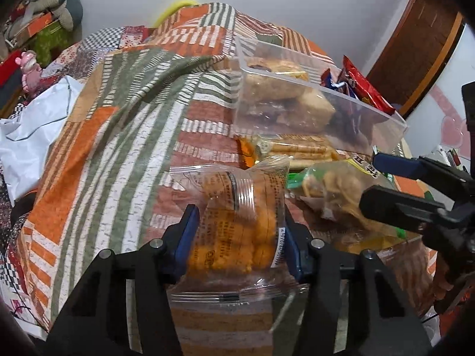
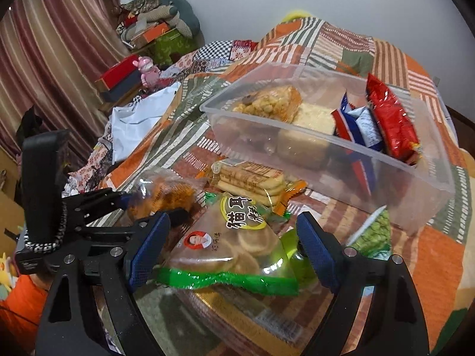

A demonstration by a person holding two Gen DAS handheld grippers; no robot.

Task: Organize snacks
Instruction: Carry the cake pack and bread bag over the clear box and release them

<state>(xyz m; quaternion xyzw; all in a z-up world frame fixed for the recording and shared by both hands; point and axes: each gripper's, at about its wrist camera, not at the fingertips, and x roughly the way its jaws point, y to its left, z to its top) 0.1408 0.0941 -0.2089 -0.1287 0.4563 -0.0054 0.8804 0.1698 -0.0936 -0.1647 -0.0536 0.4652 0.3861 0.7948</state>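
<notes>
My left gripper [image 1: 239, 237] is shut on a clear bag of orange snacks [image 1: 237, 213], just above the quilt; the bag shows in the right wrist view [image 2: 166, 192] too. My right gripper [image 2: 234, 246] is open, its blue pads [image 2: 317, 252] either side of a green-edged bag of round crackers [image 2: 237, 246], not touching it. It shows in the left wrist view [image 1: 371, 178] at the right. A clear plastic bin [image 2: 415, 187] behind holds several snacks: a red packet [image 2: 392, 121], blue packets [image 2: 362, 127], pale cakes [image 2: 314, 118].
A pack of long biscuits [image 2: 252, 181] and a green pea bag [image 2: 374, 234] lie in front of the bin on the patchwork quilt [image 1: 118, 148]. A white bag [image 2: 139, 121] lies at the left. Boxes and a pink toy [image 2: 148, 71] stand behind.
</notes>
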